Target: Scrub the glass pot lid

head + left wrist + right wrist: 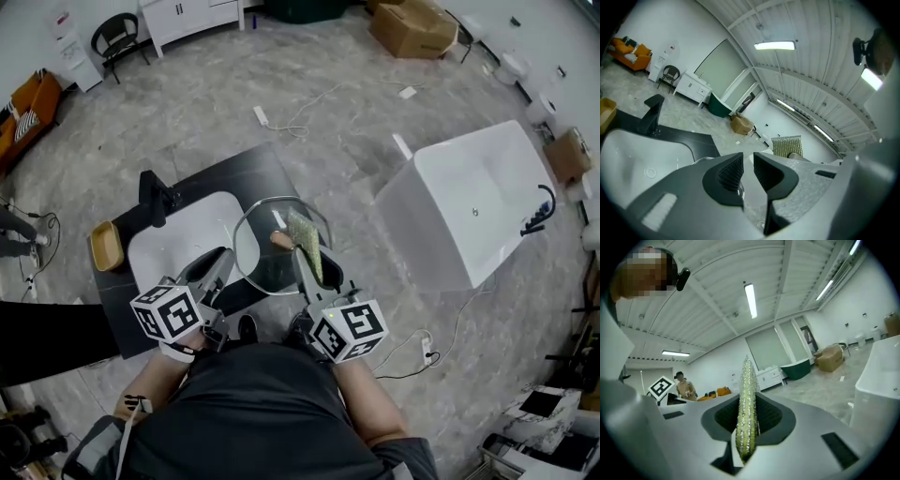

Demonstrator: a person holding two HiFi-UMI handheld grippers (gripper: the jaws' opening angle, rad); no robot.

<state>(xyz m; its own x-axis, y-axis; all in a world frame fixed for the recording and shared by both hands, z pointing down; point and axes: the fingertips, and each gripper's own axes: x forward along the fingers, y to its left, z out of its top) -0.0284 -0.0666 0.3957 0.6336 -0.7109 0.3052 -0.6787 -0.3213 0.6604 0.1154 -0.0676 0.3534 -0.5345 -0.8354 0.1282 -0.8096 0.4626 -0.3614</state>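
Lid-scrubbing setup, both grippers up in front of the person. Left gripper [228, 257] has its jaws drawn narrow on the rim of the glass pot lid [262, 255]; its own view shows a sliver of glass caught between the pads. Pinching the rim leaves the whole glass face free for scrubbing. The lid hangs tilted over the near edge of the white sink [150, 251], probably so drips fall into the basin, with the black faucet [155, 195] behind.

Right gripper [302, 261] is clamped on a green scrub sponge [307, 246], edge-on between the jaws. Most of the pad sticks out past the tips, so the pad, not the jaws, meets the glass. The sponge sits just beside the lid's brown knob [280, 241], at or near the glass — actual contact can't be confirmed from the head view.

Judgement: scrubbing stage, sponge placed near the lid centre; progress unclear.
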